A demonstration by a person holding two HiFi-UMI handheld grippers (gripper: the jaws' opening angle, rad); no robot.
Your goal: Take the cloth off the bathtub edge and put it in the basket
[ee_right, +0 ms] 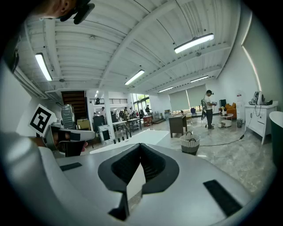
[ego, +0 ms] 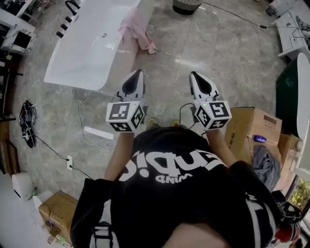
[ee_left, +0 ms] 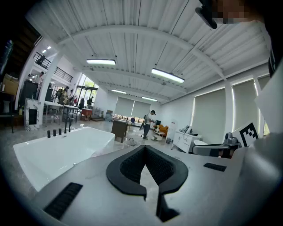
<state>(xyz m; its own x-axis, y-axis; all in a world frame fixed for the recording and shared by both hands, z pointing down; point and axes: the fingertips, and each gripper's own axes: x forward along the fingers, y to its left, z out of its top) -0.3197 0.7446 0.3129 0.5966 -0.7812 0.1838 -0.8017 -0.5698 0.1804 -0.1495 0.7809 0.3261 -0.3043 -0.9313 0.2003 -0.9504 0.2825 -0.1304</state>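
**Head view: nothing gripped, cloth waiting on the tub rim**

At eleven o'clock the white bathtub [ego: 92, 48] is bare inside, with only its drain showing. The pink cloth [ego: 138, 30] drapes over its rim and down the outer side, at twelve o'clock from my left gripper [ego: 139, 72], whose jaws are pressed together on nothing. I judge I should part them, reach over the rim and pinch the bunched top fold so the tail lifts free. The wicker basket [ego: 186, 5] sits at one o'clock, its inside cut off from sight. My right gripper [ego: 193, 75] is likewise closed and empty.
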